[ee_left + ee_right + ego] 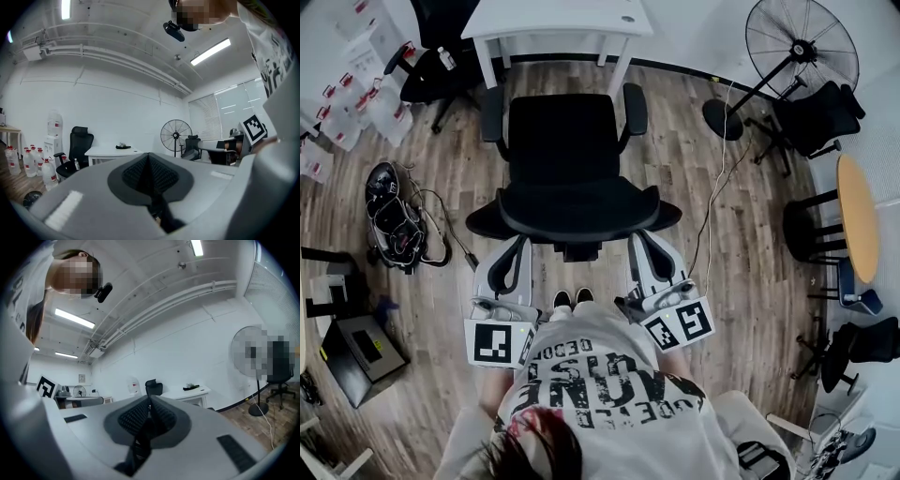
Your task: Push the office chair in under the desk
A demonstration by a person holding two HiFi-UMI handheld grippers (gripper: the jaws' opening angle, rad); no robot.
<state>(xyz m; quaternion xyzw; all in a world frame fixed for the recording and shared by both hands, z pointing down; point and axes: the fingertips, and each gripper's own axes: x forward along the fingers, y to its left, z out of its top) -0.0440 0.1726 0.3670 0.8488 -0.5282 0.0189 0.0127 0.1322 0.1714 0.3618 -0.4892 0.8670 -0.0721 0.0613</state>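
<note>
A black office chair (565, 169) stands on the wood floor right in front of me, its back towards me and its seat facing the white desk (558, 21) at the far end. The chair sits clear of the desk, with only its front near the desk's edge. My left gripper (518, 246) is shut and empty, just behind the left side of the backrest. The right gripper (639, 242) is shut and empty too, just behind the right side. I cannot tell whether either touches the chair. In the gripper views the shut jaws (149, 157) (150, 399) point towards the desk (115, 151) (190, 392).
A second black chair (436, 56) and water bottles (356, 94) stand at the far left. A bundle of gear and cables (394, 220) lies on the floor at left. A standing fan (802, 47), a trailing cable (717, 187), a round wooden table (858, 230) and more chairs are at right.
</note>
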